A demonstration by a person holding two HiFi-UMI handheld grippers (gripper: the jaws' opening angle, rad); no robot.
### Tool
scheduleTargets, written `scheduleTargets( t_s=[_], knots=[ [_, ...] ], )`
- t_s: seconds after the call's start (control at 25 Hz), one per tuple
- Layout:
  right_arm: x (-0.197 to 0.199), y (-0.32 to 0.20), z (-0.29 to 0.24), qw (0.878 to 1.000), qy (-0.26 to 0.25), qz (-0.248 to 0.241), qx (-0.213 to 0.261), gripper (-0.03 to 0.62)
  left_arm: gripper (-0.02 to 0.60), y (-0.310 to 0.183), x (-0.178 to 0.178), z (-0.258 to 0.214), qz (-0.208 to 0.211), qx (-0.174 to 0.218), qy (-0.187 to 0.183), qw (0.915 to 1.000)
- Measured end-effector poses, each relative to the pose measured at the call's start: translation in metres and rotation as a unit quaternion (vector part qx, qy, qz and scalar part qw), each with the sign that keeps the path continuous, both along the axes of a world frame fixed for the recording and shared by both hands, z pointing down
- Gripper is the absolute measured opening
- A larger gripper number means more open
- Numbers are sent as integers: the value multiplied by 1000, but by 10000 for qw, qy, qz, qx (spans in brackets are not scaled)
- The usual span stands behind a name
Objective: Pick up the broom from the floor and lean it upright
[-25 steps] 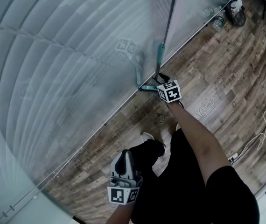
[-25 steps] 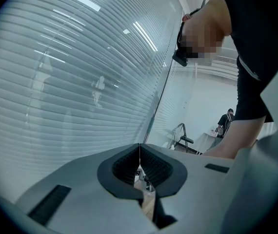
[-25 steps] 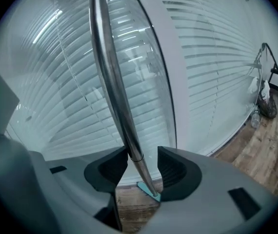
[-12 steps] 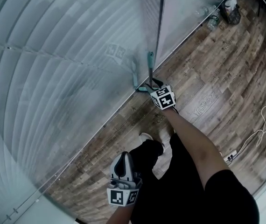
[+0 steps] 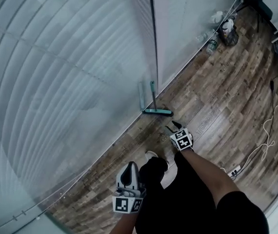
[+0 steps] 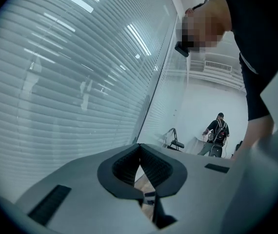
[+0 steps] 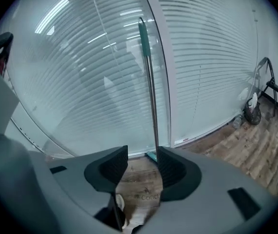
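The broom (image 5: 157,111) stands upright at the middle of the head view. Its teal head is on the wooden floor (image 5: 217,91), and its handle leans against the glass wall (image 5: 70,82) with blinds behind it, just beside the pale post between two panes.

The right hand-held gripper (image 5: 171,126) sits below and to the right of the broom head. It is near the head but apart from it, with its jaws pointing that way. The right gripper view shows it released. The dark pads (image 7: 170,167) stand apart with only bare floor between them. The broom rises beyond the gap, a thin dark handle topped by a teal grip, and touches neither jaw.

The left hand-held gripper (image 5: 130,168) hangs at the lower middle of the head view, well apart from the broom and over the person's dark trousers. A pale shoe (image 5: 152,155) shows just above and to its right. The left gripper view shows it clenched on nothing, its ribbed pads (image 6: 153,167) meeting at the tips.

At the upper right of the head view, a dark bin (image 5: 229,37) stands on the floor by the wall. Something pale and orange shows at its mouth, but what it is cannot be told. Clear bottles (image 5: 211,46) lie just beside the bin, and their contents cannot be made out. A white cable (image 5: 268,130) trails over the floor at the right edge.
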State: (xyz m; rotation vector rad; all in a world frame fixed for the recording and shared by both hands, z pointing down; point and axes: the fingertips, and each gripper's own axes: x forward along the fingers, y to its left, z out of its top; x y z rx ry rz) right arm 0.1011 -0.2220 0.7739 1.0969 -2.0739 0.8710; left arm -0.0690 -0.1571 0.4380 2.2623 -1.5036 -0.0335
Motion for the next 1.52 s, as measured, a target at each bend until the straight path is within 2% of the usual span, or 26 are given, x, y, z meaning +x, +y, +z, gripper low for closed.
scheduleTargets(
  t_s=[0.24, 0.4, 0.48, 0.64, 0.88, 1.04, 1.16, 1.28, 1.4, 1.44, 1.52],
  knots=[
    [-9, 80, -126, 9968, -305, -697, 241, 176, 18, 20, 4, -50, 9, -166, -97, 9998],
    [-27, 104, -205, 9920, -670, -990, 416, 176, 18, 21, 8, -90, 42, 107, -50, 9999],
    [-34, 104, -241, 9895, -846, -970, 655, 176, 18, 21, 5, -102, -41, 182, 0, 9998],
    [-42, 98, -300, 9850, -1197, -923, 834, 176, 18, 23, 7, -120, -162, 1, 231, 9996],
    [-51, 56, -378, 9760, -1444, -649, 1493, 176, 18, 7, 21, -163, 193, 354, 358, 9985],
    [-55, 43, -429, 9685, -1531, -506, 1896, 176, 19, 4, 22, -174, 124, 495, 568, 9971],
    [-56, 35, -467, 9581, -1528, -402, 2388, 176, 20, 3, 16, -178, -72, 516, 635, 9966],
    [-59, 31, -506, 9448, -1551, -500, 2841, 176, 20, 2, 6, -181, -266, 567, 841, 9945],
    [-56, 23, -533, 9380, -1589, -481, 3044, 176, 20, -7, -3, -199, -428, 844, 694, 9931],
    [-57, 21, -542, 9351, -1613, -492, 3118, 171, 20, -10, -6, -207, -448, 950, 662, 9923],
    [-56, 17, -562, 9260, -1609, -479, 3383, 107, 20, -16, -12, -224, -515, 1154, 606, 9901]
  ],
)
